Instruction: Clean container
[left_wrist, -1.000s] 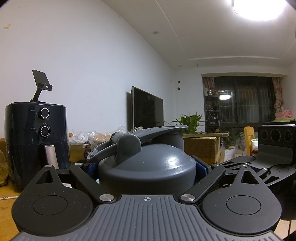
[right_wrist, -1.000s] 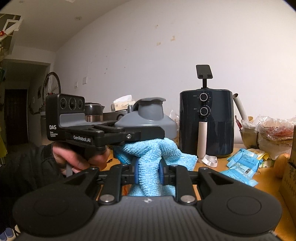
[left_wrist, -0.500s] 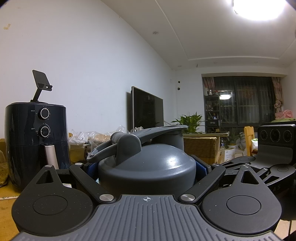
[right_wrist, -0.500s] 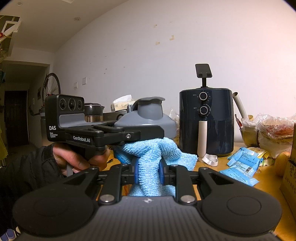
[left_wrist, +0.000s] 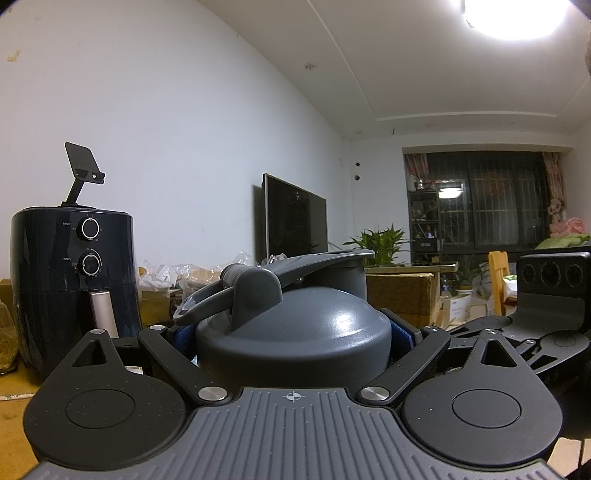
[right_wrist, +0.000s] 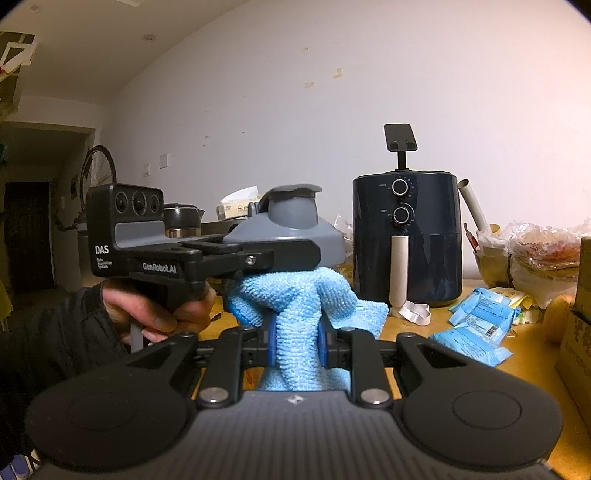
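A grey container with a domed lid and flip spout fills the middle of the left wrist view. My left gripper is shut on it, with a blue pad against each side. In the right wrist view a hand holds that gripper level, clamped across the container's lid. My right gripper is shut on a light blue microfibre cloth. The cloth bunches up just under the lid and hides the container's body. The right gripper's camera housing shows at the right of the left wrist view.
A dark air fryer stands on the wooden table behind the cloth. Blue packets, plastic bags and a cardboard box crowd the right side. A television stands by the wall.
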